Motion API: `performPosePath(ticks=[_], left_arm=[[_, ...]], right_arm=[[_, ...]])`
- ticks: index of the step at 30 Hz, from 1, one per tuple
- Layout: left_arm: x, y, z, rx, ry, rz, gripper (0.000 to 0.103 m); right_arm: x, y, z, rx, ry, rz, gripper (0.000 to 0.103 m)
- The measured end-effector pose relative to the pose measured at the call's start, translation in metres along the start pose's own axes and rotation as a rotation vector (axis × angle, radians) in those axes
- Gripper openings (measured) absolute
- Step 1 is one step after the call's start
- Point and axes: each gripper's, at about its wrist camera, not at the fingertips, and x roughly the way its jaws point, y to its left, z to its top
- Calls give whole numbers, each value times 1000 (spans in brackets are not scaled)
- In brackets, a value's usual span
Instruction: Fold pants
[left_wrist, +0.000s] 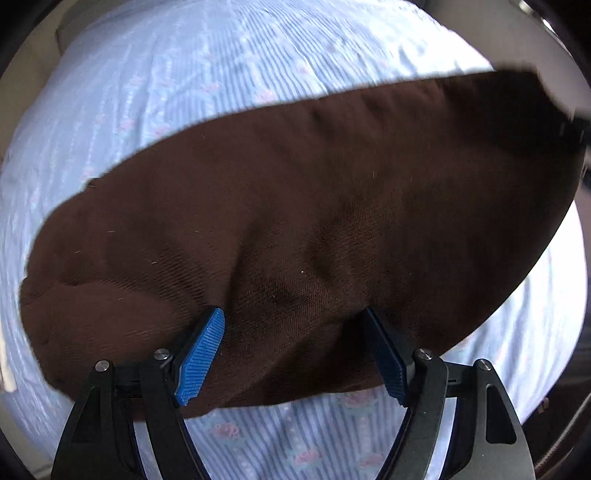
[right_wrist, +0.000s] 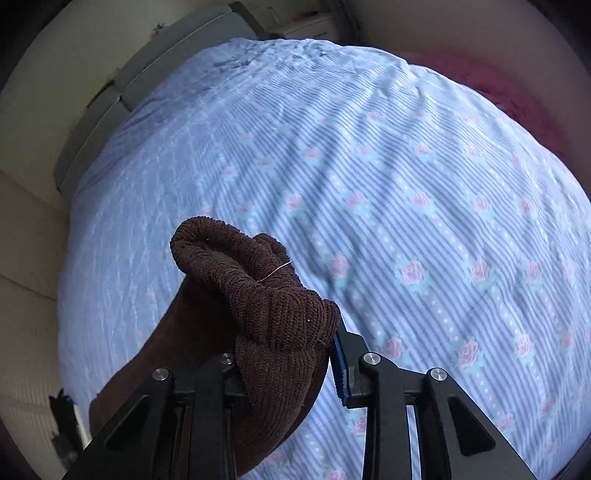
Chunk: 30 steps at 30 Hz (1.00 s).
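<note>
Both grippers: left gripper (left_wrist: 293, 354) wide apart over pants (left_wrist: 295, 221), right gripper (right_wrist: 291, 354) clamping them

brown pants (left_wrist: 295, 221), blue rose-striped bedsheet (right_wrist: 406, 184)

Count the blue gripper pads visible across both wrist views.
3. Left wrist view: left pad and right pad, both against the brown pants. Right wrist view: one pad; its partner is hidden under the fabric.

both grippers, left (left_wrist: 293, 317) and right (right_wrist: 284, 343), share one build: black angular linkage arms with triangular cut-outs, round silver pivot screws near the jaws, and ribbed blue finger pads (left_wrist: 201, 358) lining the inner faces.
</note>
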Motion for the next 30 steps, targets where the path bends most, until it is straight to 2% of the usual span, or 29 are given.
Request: performPosePath(ticks=[4, 5, 6, 8, 11, 15, 19, 25, 30], left_arm=[[16, 0, 6, 30, 32, 15, 86], [13, 1, 9, 47, 44, 13, 86], [6, 4, 11, 48, 43, 3, 80], [-23, 17, 12, 5, -15, -9, 74], [-81, 54, -1, -119, -143, -11, 80], [-127, 102, -28, -226, -206, 34, 80], [-153, 146, -56, -303, -222, 56, 80], [-175, 215, -91, -423, -231, 22, 80], [-179, 239, -112, -426, -238, 45, 80]], right_arm=[[-8, 13, -3, -16, 2, -15, 31], [-10, 15, -3, -15, 1, -19, 31], [-15, 15, -4, -12, -2, -18, 31], [-32, 20, -4, -6, -11, -14, 31], [-58, 41, -9, -57, -51, -28, 31], [-96, 109, -30, -249, -118, -104, 31], [-112, 182, -58, -425, -141, -100, 31], [-107, 292, -126, -660, -101, -12, 31], [-70, 356, -192, -796, -1, 9, 31]])
